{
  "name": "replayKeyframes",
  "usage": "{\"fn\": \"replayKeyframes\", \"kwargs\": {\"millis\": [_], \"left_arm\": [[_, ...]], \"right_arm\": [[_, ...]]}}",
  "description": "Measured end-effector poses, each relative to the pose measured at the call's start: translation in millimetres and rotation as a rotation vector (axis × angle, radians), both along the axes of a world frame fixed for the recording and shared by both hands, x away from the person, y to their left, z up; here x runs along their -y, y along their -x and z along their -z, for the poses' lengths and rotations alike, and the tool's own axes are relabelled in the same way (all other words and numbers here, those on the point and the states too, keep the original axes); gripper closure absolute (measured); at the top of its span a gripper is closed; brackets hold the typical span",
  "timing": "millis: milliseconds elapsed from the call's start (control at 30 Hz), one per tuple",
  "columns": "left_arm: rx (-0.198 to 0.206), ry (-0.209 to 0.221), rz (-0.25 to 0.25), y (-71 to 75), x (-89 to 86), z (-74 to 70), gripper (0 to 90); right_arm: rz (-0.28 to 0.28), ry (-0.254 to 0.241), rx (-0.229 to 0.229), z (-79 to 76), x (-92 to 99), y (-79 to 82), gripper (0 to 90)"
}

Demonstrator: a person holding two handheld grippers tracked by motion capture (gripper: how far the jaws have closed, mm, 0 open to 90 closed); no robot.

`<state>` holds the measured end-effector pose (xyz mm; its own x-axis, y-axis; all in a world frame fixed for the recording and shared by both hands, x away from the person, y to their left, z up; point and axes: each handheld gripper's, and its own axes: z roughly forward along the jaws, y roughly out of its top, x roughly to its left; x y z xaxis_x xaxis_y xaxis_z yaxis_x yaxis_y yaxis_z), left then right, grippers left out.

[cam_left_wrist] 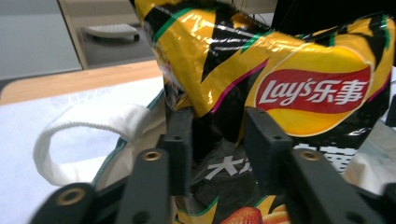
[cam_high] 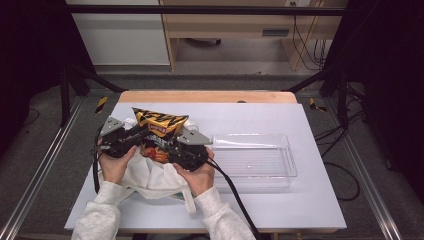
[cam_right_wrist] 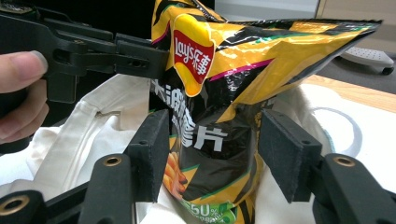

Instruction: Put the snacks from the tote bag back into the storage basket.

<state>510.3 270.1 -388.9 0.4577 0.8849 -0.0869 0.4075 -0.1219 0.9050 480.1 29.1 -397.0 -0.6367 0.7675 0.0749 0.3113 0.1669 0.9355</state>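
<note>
A yellow and black Lay's chip bag (cam_high: 159, 131) stands upright in the mouth of a white cloth tote bag (cam_high: 150, 177) on the table. My left gripper (cam_high: 142, 137) comes at it from the left, my right gripper (cam_high: 172, 147) from the right. In the left gripper view, the left gripper (cam_left_wrist: 218, 140) has its pads pressed on a dark fold low on the chip bag (cam_left_wrist: 289, 70). In the right gripper view, the right gripper (cam_right_wrist: 212, 149) has both pads against the sides of the chip bag (cam_right_wrist: 233, 70), which fills the gap. There the left gripper's black jaw touches the bag's upper left edge.
A clear plastic tray (cam_high: 285, 165) lies to the right of the hands on the white table top (cam_high: 300, 200). The tote's handle loop (cam_left_wrist: 84, 126) lies on the table to the left. Cables trail from both grippers toward the front edge.
</note>
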Motion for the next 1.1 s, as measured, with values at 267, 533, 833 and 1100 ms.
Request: {"fn": "replayKeyframes", "kwargs": {"millis": [267, 533, 833, 1100], "left_arm": [[-0.019, 0.000, 0.003, -2.3, 0.4, 2.4, 83.9], [-0.015, -0.019, 0.018, 2.1, 0.8, 1.3, 90.0], [0.022, -0.014, 0.043, 26.1, -4.8, -4.9, 90.0], [0.032, -0.062, -0.016, 27.8, -5.6, -2.7, 90.0]], "right_arm": [[-0.004, 0.000, -0.002, 0.9, -7.8, -4.3, 43.1], [0.007, -0.011, -0.006, -0.4, -6.6, -6.2, 42.9], [0.030, -0.046, -0.012, 1.2, -7.5, -11.9, 49.4], [0.091, -0.030, -0.001, 0.9, -11.2, -15.8, 45.1]]}}
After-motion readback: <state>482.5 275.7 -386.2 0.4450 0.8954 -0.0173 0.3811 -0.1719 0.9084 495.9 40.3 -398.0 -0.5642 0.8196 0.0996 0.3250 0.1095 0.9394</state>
